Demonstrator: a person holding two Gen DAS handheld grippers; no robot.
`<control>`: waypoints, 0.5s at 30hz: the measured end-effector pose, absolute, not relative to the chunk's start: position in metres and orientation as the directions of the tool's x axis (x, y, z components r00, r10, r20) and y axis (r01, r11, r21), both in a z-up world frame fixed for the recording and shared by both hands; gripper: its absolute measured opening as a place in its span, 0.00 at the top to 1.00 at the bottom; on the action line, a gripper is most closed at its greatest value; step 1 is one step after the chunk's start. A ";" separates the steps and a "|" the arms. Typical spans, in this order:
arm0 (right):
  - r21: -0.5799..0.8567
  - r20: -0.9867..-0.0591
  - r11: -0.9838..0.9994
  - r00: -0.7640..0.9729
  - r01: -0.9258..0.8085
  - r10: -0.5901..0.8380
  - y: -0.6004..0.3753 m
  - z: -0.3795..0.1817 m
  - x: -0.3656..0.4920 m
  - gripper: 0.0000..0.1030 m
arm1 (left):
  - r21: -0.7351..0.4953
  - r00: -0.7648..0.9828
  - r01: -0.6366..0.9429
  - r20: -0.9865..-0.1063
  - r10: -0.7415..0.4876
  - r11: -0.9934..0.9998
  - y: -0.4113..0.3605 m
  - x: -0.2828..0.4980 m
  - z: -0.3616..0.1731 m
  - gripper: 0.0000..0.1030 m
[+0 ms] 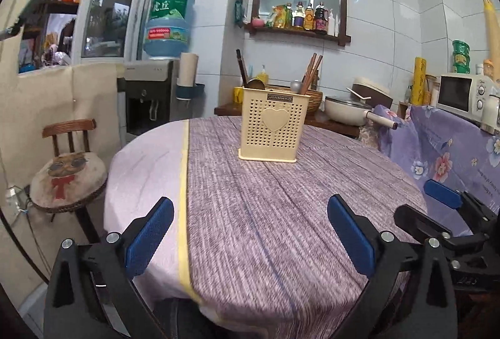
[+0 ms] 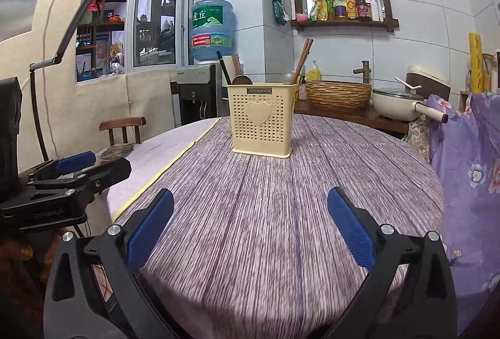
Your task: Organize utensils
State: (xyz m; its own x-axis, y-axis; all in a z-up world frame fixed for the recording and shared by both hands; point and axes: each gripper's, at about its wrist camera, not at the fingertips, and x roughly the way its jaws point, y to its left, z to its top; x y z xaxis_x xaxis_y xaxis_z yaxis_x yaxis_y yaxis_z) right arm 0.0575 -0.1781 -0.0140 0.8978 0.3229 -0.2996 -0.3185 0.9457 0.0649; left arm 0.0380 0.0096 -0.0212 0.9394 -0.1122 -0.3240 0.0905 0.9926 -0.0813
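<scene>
Our left hand-held gripper (image 1: 250,232) spread wide with nothing between its pads, our right hand-held gripper (image 2: 250,226) likewise spread and empty, cream utensil holder (image 1: 271,123) upright on the tabletop (image 1: 281,214) well ahead of both, chopsticks (image 1: 311,70) and spoons standing inside it

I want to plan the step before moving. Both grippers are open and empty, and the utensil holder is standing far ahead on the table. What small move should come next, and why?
Probably bring one gripper, say the right gripper, forward toward the utensil holder. Its jaws stand wide with nothing between them, bare tablecloth lies ahead, and the chopsticks and spoons already stand in the holder.
</scene>
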 end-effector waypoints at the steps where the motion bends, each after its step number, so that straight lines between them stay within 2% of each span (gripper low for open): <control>1: 0.073 -0.293 0.945 0.899 -0.319 0.326 -0.178 -0.016 0.048 0.06 | -0.091 0.938 0.091 -0.325 -0.116 0.992 0.011 0.034 -0.023 0.05; 7: 0.087 -0.296 0.948 0.900 -0.307 0.319 -0.178 -0.021 0.023 0.06 | -0.124 0.931 0.082 -0.345 -0.121 0.989 0.013 0.017 -0.034 0.05; 15: 0.083 -0.279 0.948 0.906 -0.309 0.319 -0.175 -0.015 0.015 0.06 | -0.129 0.943 0.090 -0.309 -0.126 0.988 0.014 0.005 -0.030 0.05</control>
